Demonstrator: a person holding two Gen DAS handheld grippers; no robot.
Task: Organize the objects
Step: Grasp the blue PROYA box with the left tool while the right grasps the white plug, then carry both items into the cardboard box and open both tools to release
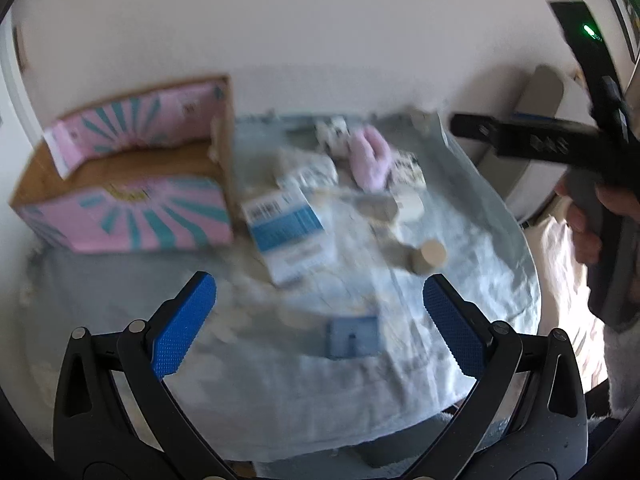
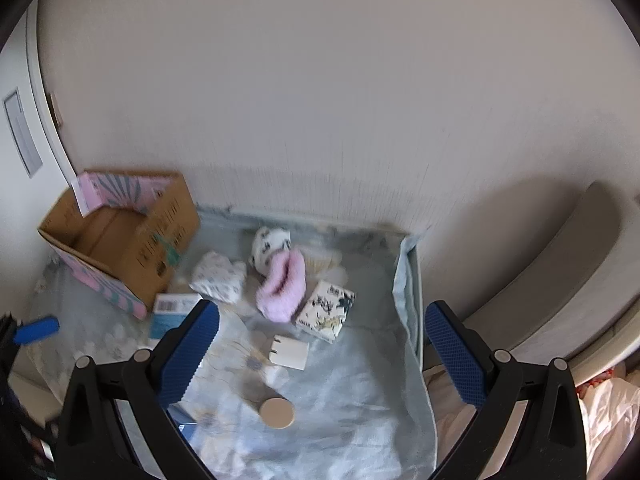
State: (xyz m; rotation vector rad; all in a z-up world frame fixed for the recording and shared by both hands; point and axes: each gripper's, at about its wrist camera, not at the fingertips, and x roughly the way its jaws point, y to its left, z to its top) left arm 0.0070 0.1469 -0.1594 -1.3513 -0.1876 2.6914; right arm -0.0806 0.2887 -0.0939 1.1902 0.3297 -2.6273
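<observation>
- Open box [image 2: 116, 240] sits empty at the left of the cloth [image 2: 340, 420], against the wall — by my read, that's where the clutter goes.
- Blue-white carton [image 1: 286, 228] lies just beside the box; pink sock [image 2: 282, 286] is mid-cloth, touching the printed box [image 2: 326, 312].
- Charger [image 2: 290, 352] and tan jar [image 2: 277, 412] are nearest.
- Left gripper [image 1: 320, 324] and right gripper [image 2: 322, 354] hover, jaws wide, holding nothing.
- Best bet: right takes the jar upright, squarely.

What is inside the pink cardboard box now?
The pink cardboard box is open and shows only bare brown floor and walls. The near wall hides the front part of its floor.
</observation>
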